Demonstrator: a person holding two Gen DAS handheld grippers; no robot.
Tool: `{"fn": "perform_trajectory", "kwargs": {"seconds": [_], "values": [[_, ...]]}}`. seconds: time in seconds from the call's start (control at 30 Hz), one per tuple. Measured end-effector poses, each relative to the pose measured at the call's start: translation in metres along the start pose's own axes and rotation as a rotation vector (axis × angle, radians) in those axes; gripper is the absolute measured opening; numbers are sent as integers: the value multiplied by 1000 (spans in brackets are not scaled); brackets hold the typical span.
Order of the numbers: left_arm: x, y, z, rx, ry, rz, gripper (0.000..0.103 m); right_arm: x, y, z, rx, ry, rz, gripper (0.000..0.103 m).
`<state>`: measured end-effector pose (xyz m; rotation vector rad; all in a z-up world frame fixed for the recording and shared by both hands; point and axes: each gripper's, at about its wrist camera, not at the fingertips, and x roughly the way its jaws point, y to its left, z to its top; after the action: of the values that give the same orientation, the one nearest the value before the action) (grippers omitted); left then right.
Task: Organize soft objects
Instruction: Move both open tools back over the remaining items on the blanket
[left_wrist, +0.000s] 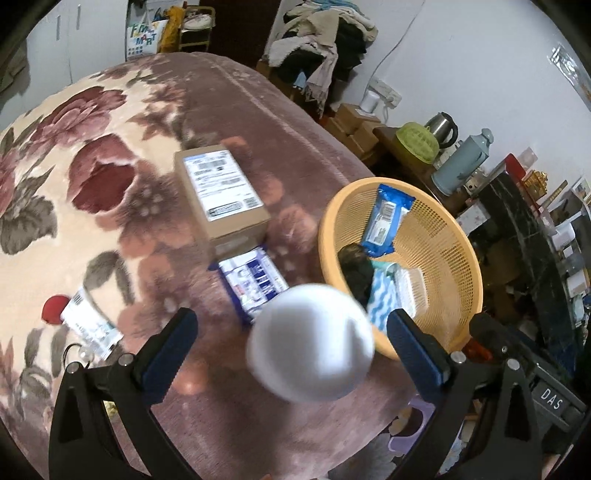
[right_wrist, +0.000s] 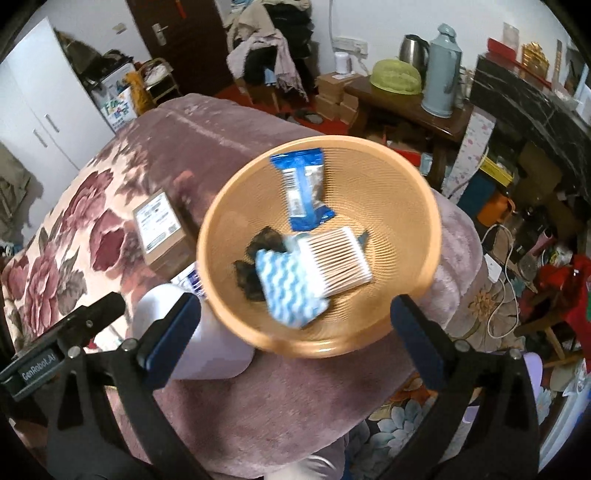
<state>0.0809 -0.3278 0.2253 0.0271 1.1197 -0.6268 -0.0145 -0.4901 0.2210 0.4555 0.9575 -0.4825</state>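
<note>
A round basket of orange-tan plastic, with a fine mesh wall, sits on a bed covered by a plush blanket with big red flowers on cream and mauve. Inside the basket lie a shiny blue packet, a flat clear pack of cotton swabs with wooden sticks, a soft cloth with blue and white wavy stripes, and a dark crumpled thing whose kind I cannot make out.

The right gripper hangs over the near rim of the basket. Its jaws stand wide apart with nothing between the blue pads.

A white, smooth, rounded thing shows between the pads of the left gripper. It is blurred and looks like a soft roll. In the left wrist view there is a gap on both sides of it, and I cannot tell if the pads press on it. In the right wrist view it looks like a cylinder, just beside the basket on its left, partly hidden behind a gripper finger.

On the blanket beside the basket lie a brown cardboard box with a white label and, touching its near end, a white and blue packet, partly covered by the white thing. Farther left are a red round object and a small label pack; the print is not readable.
</note>
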Motion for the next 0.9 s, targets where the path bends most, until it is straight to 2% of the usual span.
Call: {"fn": "perform_trajectory", "kwargs": {"seconds": [0.53, 0.9], "values": [[-45, 98, -44, -84, -14, 73, 102, -5, 92, -37, -175, 29, 36, 103], [-59, 144, -66, -128, -15, 110, 102, 0, 142, -64, -255, 56, 52, 103]]}}
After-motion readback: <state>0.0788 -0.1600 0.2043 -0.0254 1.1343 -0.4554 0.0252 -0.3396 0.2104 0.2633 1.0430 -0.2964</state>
